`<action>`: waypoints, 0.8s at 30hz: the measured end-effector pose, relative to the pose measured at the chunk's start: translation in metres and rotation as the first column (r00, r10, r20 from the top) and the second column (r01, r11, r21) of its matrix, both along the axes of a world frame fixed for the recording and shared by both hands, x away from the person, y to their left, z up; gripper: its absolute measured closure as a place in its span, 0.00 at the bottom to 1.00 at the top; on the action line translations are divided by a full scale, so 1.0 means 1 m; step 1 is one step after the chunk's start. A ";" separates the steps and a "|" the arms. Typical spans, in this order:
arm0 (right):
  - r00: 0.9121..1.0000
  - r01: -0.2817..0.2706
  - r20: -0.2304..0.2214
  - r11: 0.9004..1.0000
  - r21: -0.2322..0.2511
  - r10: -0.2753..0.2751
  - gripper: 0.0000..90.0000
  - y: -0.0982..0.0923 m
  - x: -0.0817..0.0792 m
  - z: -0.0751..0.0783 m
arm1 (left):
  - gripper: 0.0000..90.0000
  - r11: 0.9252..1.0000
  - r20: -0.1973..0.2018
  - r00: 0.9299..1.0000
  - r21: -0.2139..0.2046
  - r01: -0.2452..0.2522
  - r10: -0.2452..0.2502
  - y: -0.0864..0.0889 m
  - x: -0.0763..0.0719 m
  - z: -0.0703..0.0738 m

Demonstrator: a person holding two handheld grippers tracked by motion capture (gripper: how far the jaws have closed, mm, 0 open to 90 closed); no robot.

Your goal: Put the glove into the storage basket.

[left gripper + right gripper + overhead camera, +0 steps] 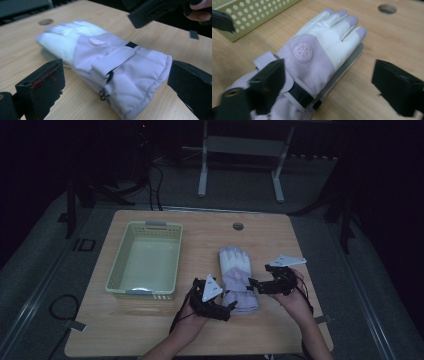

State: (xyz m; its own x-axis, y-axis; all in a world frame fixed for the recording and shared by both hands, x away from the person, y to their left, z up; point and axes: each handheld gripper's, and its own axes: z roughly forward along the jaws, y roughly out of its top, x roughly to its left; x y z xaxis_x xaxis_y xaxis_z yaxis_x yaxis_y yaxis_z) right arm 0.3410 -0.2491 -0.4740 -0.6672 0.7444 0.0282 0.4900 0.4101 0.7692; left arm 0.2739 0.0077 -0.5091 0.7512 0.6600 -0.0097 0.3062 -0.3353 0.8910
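A padded winter glove (237, 279) lies flat on the wooden desk (150, 335), just right of the pale green perforated basket (146, 260), its fingers pointing away from the person and its cuff toward them. It looks light and soft, a quilted shell that will sag and fold if lifted by one end. I would judge the puffy cuff, or the wrist where the strap crosses, the best place to take hold: there is bulk there to pinch, while the smoother white palm panel seems likelier to slip.

The glove is lilac at the cuff and back of the hand, white over the fingers with lilac tips, and it carries a round embossed badge (303, 51) and a wrist strap with a black band. A second, darker layer shows under its edge in the right gripper view; I cannot tell what that is.

The left gripper (214, 301) stands wide open at the cuff, its jaws on either side of it without pressing. The right gripper (265, 282) is likewise spread wide above the wrist area, gripping nothing.
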 end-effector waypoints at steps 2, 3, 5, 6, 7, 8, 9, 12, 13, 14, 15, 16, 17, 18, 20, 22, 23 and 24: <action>1.000 0.020 0.024 1.000 -0.015 -0.020 0.28 0.001 0.002 0.000 | 0.01 0.998 -0.050 0.998 0.044 0.046 -0.044 -0.010 0.008 0.002; 1.000 0.020 0.024 1.000 -0.015 -0.020 0.28 0.001 0.002 0.000 | 0.01 0.998 -0.050 0.998 0.044 0.046 -0.044 -0.010 0.008 0.002; 0.998 0.039 0.060 0.999 -0.037 -0.037 0.35 0.002 0.004 -0.001 | 0.01 0.998 -0.081 0.996 0.043 0.046 -0.042 -0.015 0.012 0.003; 0.996 0.038 0.077 0.999 -0.027 -0.036 0.40 0.004 0.006 -0.003 | 0.02 0.999 -0.099 0.995 0.034 0.038 -0.034 -0.017 0.016 0.001; 0.996 0.038 0.077 0.999 -0.027 -0.036 0.40 0.004 0.006 -0.003 | 0.04 0.999 -0.099 0.995 0.034 0.038 -0.034 -0.017 0.016 0.001; 0.996 0.034 0.080 0.999 -0.018 -0.033 0.44 0.006 0.009 -0.007 | 0.05 0.999 -0.121 0.993 0.038 0.010 -0.006 -0.018 0.020 -0.001; 0.996 0.034 0.080 0.999 -0.018 -0.033 0.44 0.006 0.009 -0.007 | 0.07 0.999 -0.121 0.993 0.038 0.010 -0.006 -0.018 0.020 -0.001; 0.997 0.049 0.061 0.999 0.010 -0.049 0.49 0.006 0.014 -0.016 | 0.14 0.999 -0.137 0.990 0.043 -0.033 0.038 -0.015 0.021 -0.007; 0.997 0.049 0.061 0.999 0.010 -0.049 0.49 0.006 0.014 -0.016 | 0.16 0.999 -0.137 0.990 0.043 -0.033 0.038 -0.015 0.021 -0.007; 0.997 0.061 0.043 0.998 0.031 -0.063 0.49 0.006 0.017 -0.020 | 0.16 0.998 -0.176 0.983 0.040 -0.045 0.051 -0.014 0.022 -0.010; 0.997 0.061 0.043 0.998 0.031 -0.063 0.49 0.006 0.017 -0.020 | 0.16 0.998 -0.176 0.983 0.040 -0.045 0.051 -0.014 0.022 -0.010; 0.998 0.065 0.016 0.998 0.028 -0.065 0.50 0.007 0.018 -0.026 | 0.17 0.997 -0.198 0.978 0.061 -0.057 0.068 -0.014 0.022 -0.015; 0.998 0.065 0.016 0.998 0.028 -0.065 0.50 0.007 0.018 -0.026 | 0.17 0.997 -0.198 0.978 0.061 -0.057 0.068 -0.014 0.022 -0.015; 0.997 0.075 -0.023 0.997 0.020 -0.074 0.54 0.008 0.018 -0.033 | 0.18 0.993 -0.219 0.971 0.091 -0.078 0.096 -0.015 0.020 -0.022; 0.995 0.067 -0.076 0.997 0.026 -0.064 0.53 0.009 0.019 -0.040 | 0.18 0.990 -0.236 0.965 0.113 -0.087 0.112 -0.016 0.019 -0.028; 0.985 0.052 -0.165 0.996 0.068 -0.040 0.51 0.008 0.022 -0.047 | 0.18 0.991 -0.270 0.956 0.104 -0.086 0.111 -0.015 0.020 -0.034; 0.985 0.052 -0.165 0.996 0.068 -0.040 0.51 0.008 0.022 -0.047 | 0.20 0.991 -0.270 0.956 0.104 -0.086 0.111 -0.015 0.020 -0.034; 0.966 0.069 -0.254 0.993 0.092 -0.044 0.50 0.007 0.026 -0.055 | 0.22 0.994 -0.315 0.944 0.080 -0.072 0.094 -0.013 0.023 -0.038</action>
State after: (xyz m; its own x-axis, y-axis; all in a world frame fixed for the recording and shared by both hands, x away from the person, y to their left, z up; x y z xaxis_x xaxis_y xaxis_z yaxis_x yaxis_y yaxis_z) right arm 0.3670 -0.2418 -0.5295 -0.5862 0.7655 0.2655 0.6930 0.3040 0.6537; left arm 0.2970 -0.0057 -0.5471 0.6588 0.7273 -0.1927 0.5990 -0.3520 0.7192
